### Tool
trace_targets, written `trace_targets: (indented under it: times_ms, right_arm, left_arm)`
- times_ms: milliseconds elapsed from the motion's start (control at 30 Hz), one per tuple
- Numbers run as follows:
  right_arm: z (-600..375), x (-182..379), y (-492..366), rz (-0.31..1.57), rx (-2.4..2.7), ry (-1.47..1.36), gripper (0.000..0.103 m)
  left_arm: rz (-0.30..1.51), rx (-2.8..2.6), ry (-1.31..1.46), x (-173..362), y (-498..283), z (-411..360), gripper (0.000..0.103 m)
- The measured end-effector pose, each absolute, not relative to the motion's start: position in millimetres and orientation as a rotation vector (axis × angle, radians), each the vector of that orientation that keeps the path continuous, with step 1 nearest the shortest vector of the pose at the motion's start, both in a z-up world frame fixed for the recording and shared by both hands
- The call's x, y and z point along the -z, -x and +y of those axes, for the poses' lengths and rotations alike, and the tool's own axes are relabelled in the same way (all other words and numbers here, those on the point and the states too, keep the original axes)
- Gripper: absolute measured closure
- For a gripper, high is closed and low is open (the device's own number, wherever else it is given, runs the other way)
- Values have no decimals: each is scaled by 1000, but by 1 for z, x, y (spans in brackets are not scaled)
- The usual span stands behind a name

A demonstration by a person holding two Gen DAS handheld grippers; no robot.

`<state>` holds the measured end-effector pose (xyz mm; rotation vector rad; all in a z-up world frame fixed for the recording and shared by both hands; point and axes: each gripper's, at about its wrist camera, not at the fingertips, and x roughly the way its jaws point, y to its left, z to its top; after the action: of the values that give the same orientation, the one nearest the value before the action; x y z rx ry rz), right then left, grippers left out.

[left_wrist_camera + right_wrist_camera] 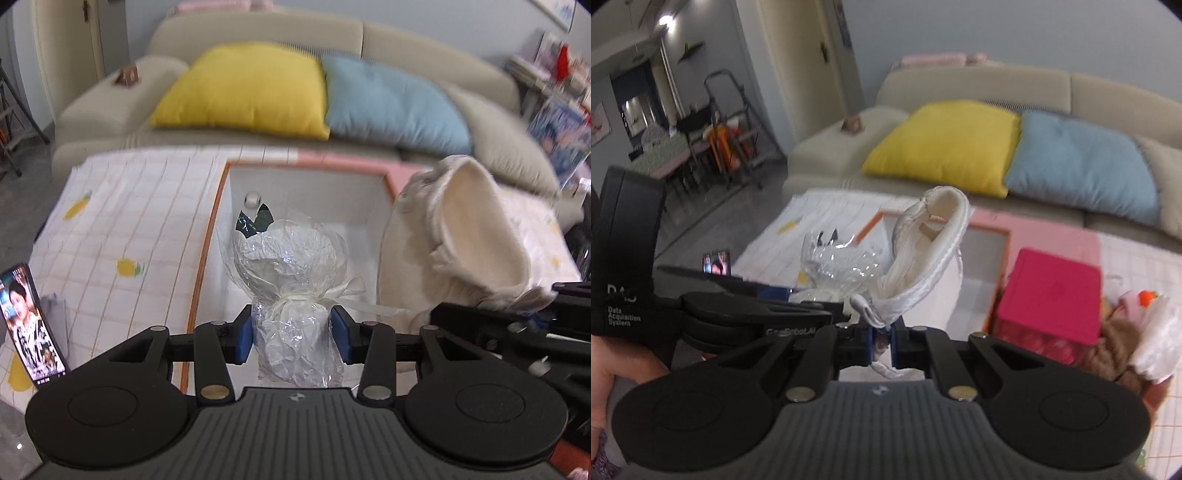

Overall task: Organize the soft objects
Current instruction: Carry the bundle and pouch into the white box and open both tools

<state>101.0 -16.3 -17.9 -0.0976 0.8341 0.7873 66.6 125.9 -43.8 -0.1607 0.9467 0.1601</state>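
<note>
Mid-carry over the white bin (306,184): left gripper (291,341) pinches a wrapped bundle (291,258), right gripper (882,347) a cream pouch (931,243); lowering in comes next.

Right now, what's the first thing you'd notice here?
The left gripper squeezes a crinkly plastic-wrapped bundle over a white box on the table. Beside it, the right gripper pinches a floppy white cloth. Behind, a yellow cushion and a blue cushion brighten the sofa.

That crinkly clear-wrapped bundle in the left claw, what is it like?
The wrapped bundle is a soft white item in crumpled clear plastic, tied at the neck with a cream ribbon. A dark piece shows at its far end. The left gripper clamps it below the tie, over the open white box.
</note>
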Motion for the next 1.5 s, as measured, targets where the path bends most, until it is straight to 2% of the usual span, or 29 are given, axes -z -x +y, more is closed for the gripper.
trace_targets:
  times_ms: [233,567,1000,1067,1133,1200,1267,1300,1333,1500]
  right_arm:
    - [13,60,-131,1090,-809,132,97]
    - [27,110,-166,1369,-770,85,97]
    - [40,129,-170,1402,-801,229,97]
    - [44,127,-170,1404,-815,251,94]
    - [45,124,-168,1387,-830,275,90]
    - [45,121,-168,1380,-852,278,84]
    - [45,116,-167,1367,-863,284,82]
    - [44,114,-167,1358,-865,285,77]
    - [42,111,-166,1347,-867,282,70]
    - [32,97,-163,1312,-866,254,68]
  left_arm:
    - [1145,-127,140,84,-84,141,53]
    - [1280,-126,65,110,-106,143,52]
    - [1339,-110,-82,120,-123,128,50]
    - [1338,-111,-68,119,-125,131,49]
    - [1336,-98,-40,118,-125,133,38]
    - [1332,-79,-30,116,-125,134,31]
    - [1318,-91,-56,112,-124,132,25]
    - [1309,-101,-68,110,-124,132,22]
    - [1303,-105,-76,108,-123,131,22]
    - [1270,-110,-71,93,-121,127,21]
